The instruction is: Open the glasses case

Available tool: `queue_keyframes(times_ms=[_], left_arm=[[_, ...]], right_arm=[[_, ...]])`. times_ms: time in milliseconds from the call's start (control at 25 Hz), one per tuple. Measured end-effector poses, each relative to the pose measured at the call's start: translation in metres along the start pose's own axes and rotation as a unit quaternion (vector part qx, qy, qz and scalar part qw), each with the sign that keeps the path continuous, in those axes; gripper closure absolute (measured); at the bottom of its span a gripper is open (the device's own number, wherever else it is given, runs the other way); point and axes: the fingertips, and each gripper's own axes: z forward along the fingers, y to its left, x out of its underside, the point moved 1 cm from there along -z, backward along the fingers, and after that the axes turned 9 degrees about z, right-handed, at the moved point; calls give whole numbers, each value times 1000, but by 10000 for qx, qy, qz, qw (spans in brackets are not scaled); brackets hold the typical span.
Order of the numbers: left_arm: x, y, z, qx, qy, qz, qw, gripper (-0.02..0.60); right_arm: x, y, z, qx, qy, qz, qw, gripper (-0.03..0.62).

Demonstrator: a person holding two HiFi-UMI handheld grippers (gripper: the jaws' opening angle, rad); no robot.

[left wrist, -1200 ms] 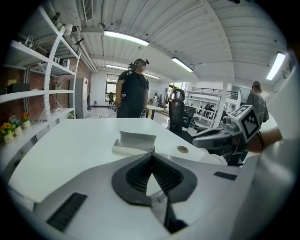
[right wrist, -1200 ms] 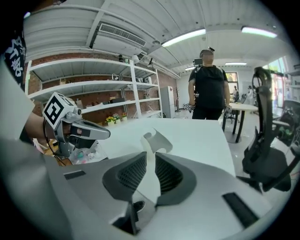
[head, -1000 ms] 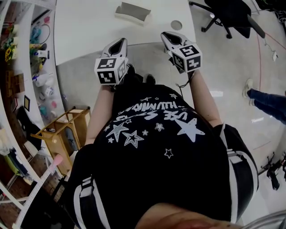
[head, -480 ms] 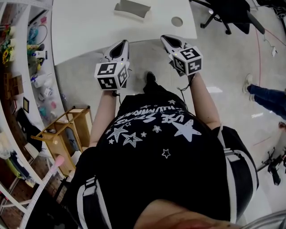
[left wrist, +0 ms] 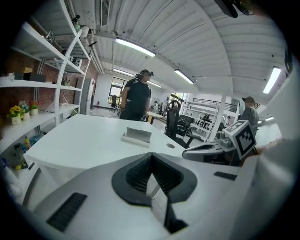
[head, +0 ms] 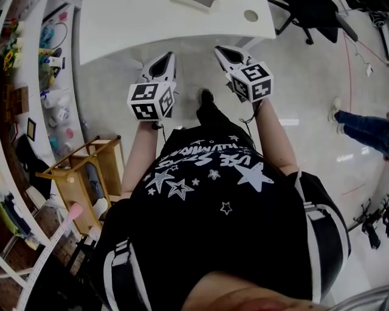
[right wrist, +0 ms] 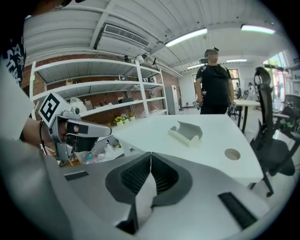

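The grey glasses case [left wrist: 137,136] lies with its lid up on the white table [left wrist: 84,136], far ahead of both grippers. The right gripper view shows the case [right wrist: 187,132] standing open too. My left gripper [head: 163,61] hangs over the floor short of the table's edge, and its jaws [left wrist: 151,154] are shut with nothing between them. My right gripper [head: 228,51] is level with it on the right, also shut and empty [right wrist: 151,153]. In the head view the case lies past the top edge, out of sight.
A round hole [head: 250,15] marks the table near its right corner. An office chair [head: 310,15] stands right of the table. Shelves [head: 36,73] and a wooden stool [head: 85,176] line the left. A person [left wrist: 138,98] stands beyond the table; another's legs [head: 364,130] are at right.
Both grippers have drawn back from the table together, and the table has slid toward the top of the head view. The case has left that view.
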Motion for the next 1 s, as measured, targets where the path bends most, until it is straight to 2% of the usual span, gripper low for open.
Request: queue_keyframes(times_ms=[520,800,1000], left_arm=[[9,-33,-96,276,-408,217,9985,569],[14,-62,-162,622,-704,415,9947,569],[18,-76,-164,768,-755,482,9930,569]], right_arm=[[30,79,-56,262,-375,-147,9988,583],[60,134,-105,569,-568,-233,9965,585],[75,135,-120,702,-570,-246,9956,585]])
